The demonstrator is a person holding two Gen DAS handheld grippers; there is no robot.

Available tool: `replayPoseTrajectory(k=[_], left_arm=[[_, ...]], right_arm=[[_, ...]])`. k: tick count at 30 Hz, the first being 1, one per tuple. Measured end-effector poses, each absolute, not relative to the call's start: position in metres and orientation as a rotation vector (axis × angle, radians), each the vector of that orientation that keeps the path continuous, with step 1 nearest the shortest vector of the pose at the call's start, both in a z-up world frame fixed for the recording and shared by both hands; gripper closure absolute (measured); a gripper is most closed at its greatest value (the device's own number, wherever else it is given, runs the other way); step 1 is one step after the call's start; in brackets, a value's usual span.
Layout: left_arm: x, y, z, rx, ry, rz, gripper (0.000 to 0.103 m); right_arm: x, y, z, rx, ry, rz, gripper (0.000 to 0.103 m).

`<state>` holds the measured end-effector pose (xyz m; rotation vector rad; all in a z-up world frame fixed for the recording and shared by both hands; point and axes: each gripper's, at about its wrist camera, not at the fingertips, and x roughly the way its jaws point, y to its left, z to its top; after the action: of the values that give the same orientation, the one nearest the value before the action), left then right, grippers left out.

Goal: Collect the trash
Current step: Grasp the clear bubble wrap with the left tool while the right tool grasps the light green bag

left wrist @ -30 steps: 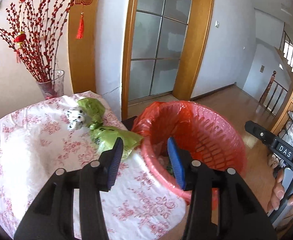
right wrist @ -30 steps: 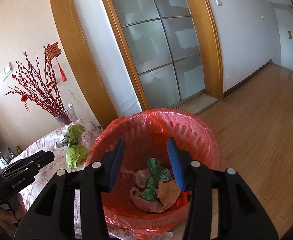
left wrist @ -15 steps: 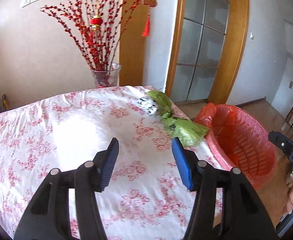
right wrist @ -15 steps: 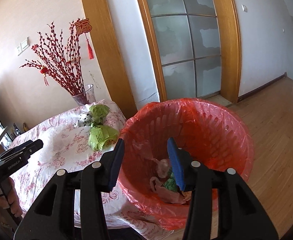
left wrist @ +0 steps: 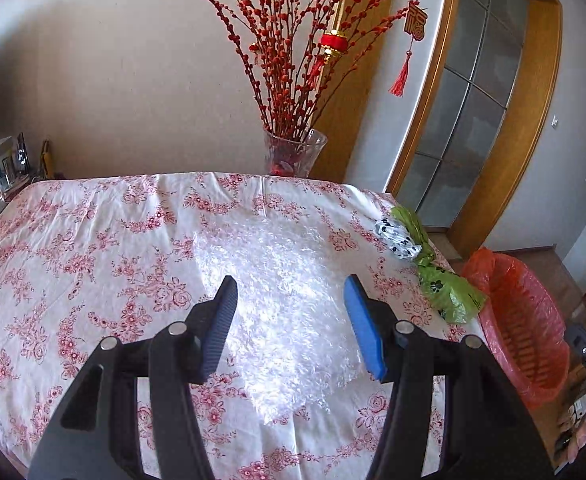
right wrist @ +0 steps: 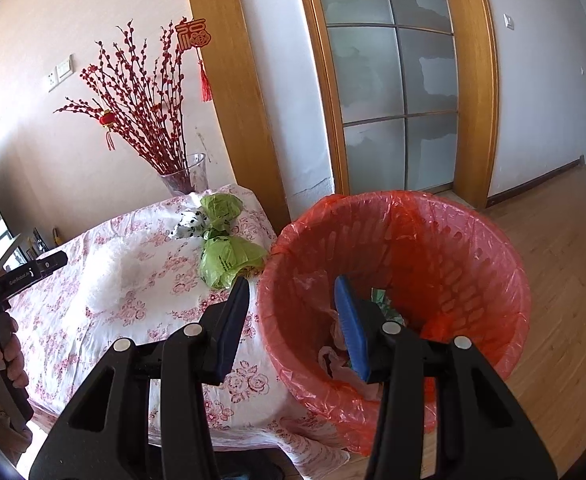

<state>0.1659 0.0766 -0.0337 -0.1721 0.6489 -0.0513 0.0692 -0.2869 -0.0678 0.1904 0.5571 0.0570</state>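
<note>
My left gripper point(left wrist: 289, 320) hangs over the floral tablecloth point(left wrist: 93, 240) with its jaws spread wide and empty, a clear crinkled plastic sheet point(left wrist: 293, 300) lying on the cloth between them. Near the table's far right edge I see a green bag point(left wrist: 451, 294), a spotted white wrapper point(left wrist: 397, 238) and a second green bag point(right wrist: 221, 206). My right gripper point(right wrist: 293, 320) is also spread and empty, one finger over the red-lined bin point(right wrist: 473, 260), which holds crumpled scraps
</note>
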Motion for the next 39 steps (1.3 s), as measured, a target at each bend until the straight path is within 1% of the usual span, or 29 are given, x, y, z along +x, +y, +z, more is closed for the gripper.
replayPoseTrajectory(k=[5, 8, 15, 17, 18, 19, 20, 21, 22, 25, 32, 39], left_arm=[[0.167, 0.088, -0.025, -0.191, 0.632, -0.038, 0.048], [0.164, 0.074, -0.027, -0.156, 0.640, -0.066, 0.048], [0.176, 0.039, -0.056, -0.065, 0.742, -0.084, 0.048], [0.179, 0.034, -0.065, -0.039, 0.768, -0.068, 0.049], [0.180, 0.034, -0.068, -0.028, 0.779, -0.060, 0.060], [0.182, 0.035, -0.072, -0.024, 0.796, -0.061, 0.079], [0.182, 0.038, -0.075, -0.030, 0.810, -0.067, 0.084], [0.182, 0.040, -0.077, -0.036, 0.813, -0.068, 0.091], [0.180, 0.043, -0.077, -0.039, 0.808, -0.067, 0.095], [0.170, 0.058, -0.067, -0.067, 0.763, -0.058, 0.097], [0.148, 0.104, -0.034, -0.108, 0.659, 0.016, 0.097], [0.144, 0.144, -0.025, -0.128, 0.639, 0.108, 0.097]], right_arm=[[0.070, -0.288, -0.070, 0.197, 0.562, 0.055, 0.057], [0.072, -0.286, -0.073, 0.202, 0.576, 0.060, 0.057], [0.073, -0.274, -0.079, 0.176, 0.602, 0.083, 0.057], [0.073, -0.273, -0.080, 0.175, 0.607, 0.085, 0.057], [0.073, -0.273, -0.081, 0.176, 0.609, 0.085, 0.057], [0.073, -0.273, -0.081, 0.179, 0.611, 0.086, 0.057], [0.073, -0.273, -0.082, 0.181, 0.612, 0.088, 0.057], [0.074, -0.272, -0.082, 0.181, 0.613, 0.089, 0.057], [0.074, -0.271, -0.082, 0.180, 0.613, 0.092, 0.057], [0.074, -0.266, -0.082, 0.173, 0.613, 0.103, 0.057], [0.081, -0.251, -0.083, 0.160, 0.620, 0.130, 0.057], [0.109, -0.233, -0.079, 0.164, 0.619, 0.155, 0.058]])
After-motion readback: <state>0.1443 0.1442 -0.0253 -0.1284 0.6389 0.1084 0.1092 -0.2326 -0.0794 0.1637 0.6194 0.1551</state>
